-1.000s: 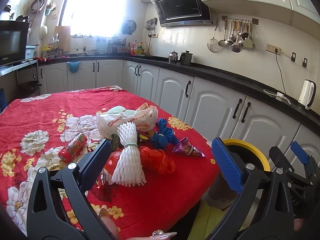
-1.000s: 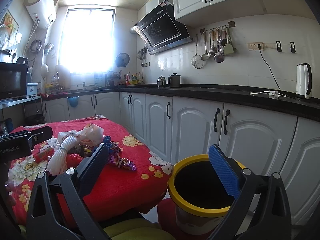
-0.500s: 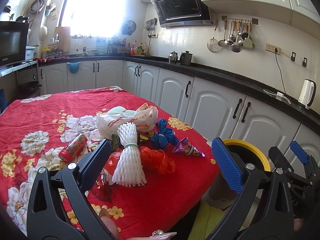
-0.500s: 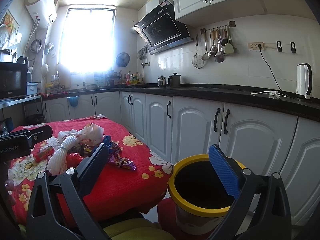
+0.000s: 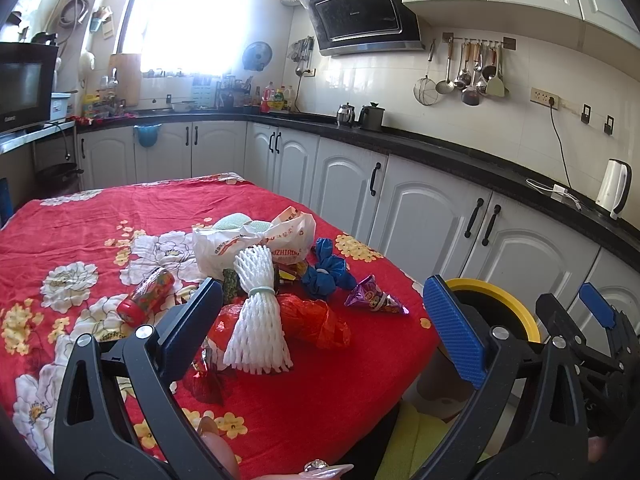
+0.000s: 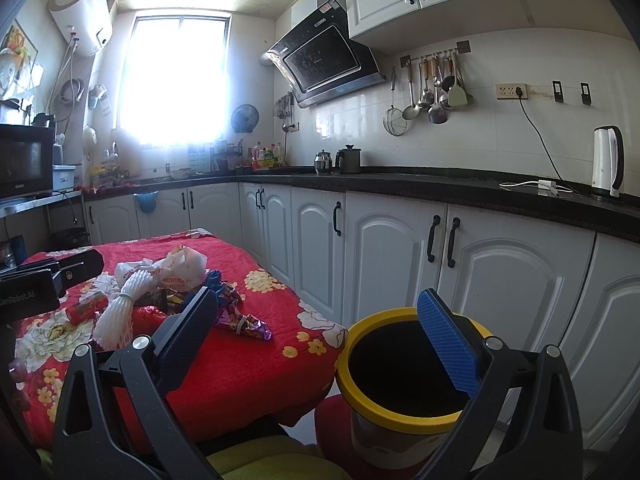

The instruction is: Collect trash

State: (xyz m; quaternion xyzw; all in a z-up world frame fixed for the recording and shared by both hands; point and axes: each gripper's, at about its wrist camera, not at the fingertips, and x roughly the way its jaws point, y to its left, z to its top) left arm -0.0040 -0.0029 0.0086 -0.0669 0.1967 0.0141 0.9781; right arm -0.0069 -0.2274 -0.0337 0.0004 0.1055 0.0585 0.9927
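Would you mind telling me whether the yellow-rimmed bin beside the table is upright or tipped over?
Upright. The yellow-rimmed bin stands on the floor by the table corner with its open mouth facing up; its dark inside hides any contents.

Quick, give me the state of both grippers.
Left gripper: open, holding nothing.
Right gripper: open, holding nothing.

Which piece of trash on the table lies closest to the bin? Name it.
The purple cone-shaped wrapper. It lies alone at the pile's edge, nearest the table corner beside the yellow-rimmed bin; the white foam net and red wrapper sit farther in.
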